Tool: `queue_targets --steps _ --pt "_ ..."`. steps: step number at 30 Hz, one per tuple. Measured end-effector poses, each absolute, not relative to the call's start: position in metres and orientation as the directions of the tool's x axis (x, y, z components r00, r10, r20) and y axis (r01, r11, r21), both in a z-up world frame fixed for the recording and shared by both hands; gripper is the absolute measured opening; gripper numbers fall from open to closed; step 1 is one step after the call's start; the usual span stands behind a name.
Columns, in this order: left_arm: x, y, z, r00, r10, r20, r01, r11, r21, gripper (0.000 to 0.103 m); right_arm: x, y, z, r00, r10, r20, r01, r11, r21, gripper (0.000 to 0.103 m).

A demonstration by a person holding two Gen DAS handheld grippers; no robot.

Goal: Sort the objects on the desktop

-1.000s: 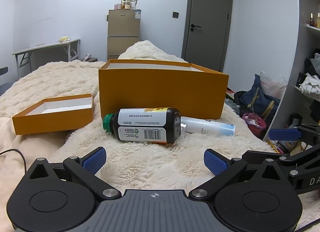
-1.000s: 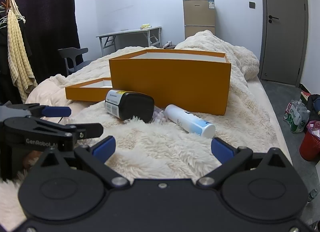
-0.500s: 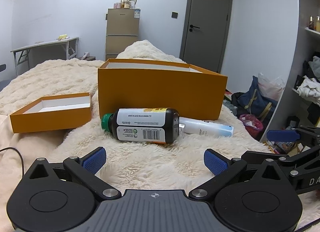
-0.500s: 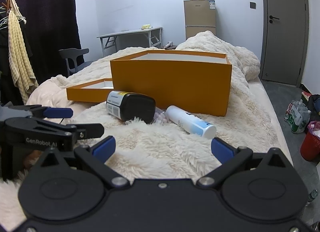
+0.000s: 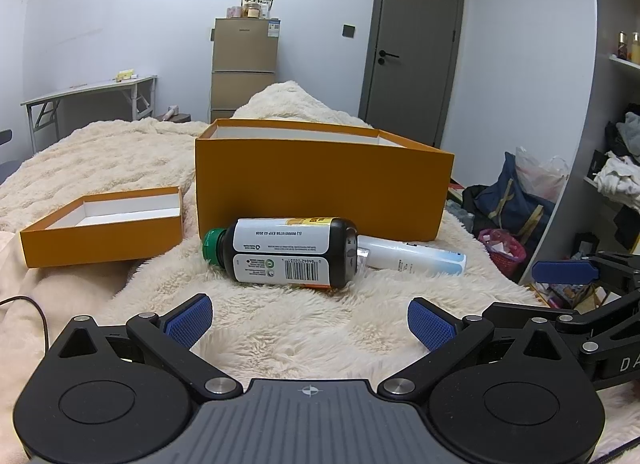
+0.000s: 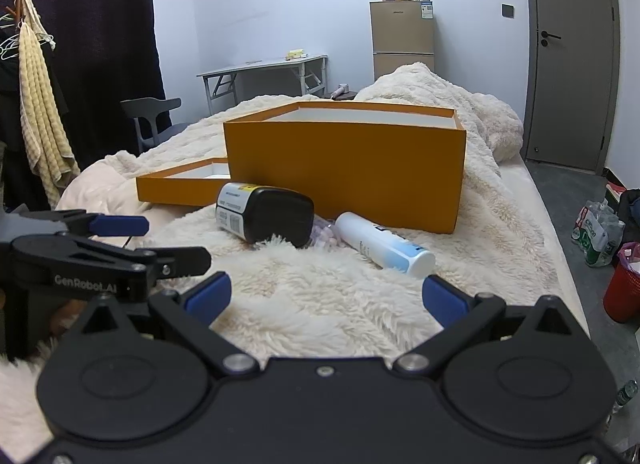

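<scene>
Left tool (image 5: 308, 322): blue-padded fingers spread wide, nothing between them, hovering low over the cream fluffy blanket (image 5: 304, 328) on the bed. Right tool (image 6: 326, 298): also spread wide and empty, just above the same blanket; its side shows at the right edge of the left wrist view.

Ahead of both tools, lying on its side: dark plastic bottle w/ green cap and white barcode label (image 5: 286, 252), cap pointing left in the left view, base toward the right tool. Just beside its base, a white cylindrical tube w/ pale blue band (image 5: 412, 260) also lies flat, angled out to the right. Btwn bottle and tube, something small and pale purple (image 6: 322, 233), too unclear to identify.

Directly behind them stands a large open orange cardboard box w/ white interior (image 5: 320, 188); bottle and tube lie close to its front wall. Left of it, a shallow orange lid or tray w/ white inside (image 5: 100, 234), open side up, resting on the blanket. Contents of the big box can't be seen from either view.
</scene>
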State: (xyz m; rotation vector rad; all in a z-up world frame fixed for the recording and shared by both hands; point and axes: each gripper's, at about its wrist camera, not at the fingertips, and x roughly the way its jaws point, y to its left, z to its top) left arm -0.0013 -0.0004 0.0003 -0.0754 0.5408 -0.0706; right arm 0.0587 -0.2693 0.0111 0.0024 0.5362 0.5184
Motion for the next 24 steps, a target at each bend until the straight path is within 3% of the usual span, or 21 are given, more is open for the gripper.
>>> queue_targets --steps 24 --pt "0.0014 -0.0028 -0.004 0.842 -0.099 -0.53 0.064 0.994 -0.083 0.103 0.0601 -0.2661 0.0071 0.722 0.476 -0.503 -0.483 0.867 0.127 0.103"
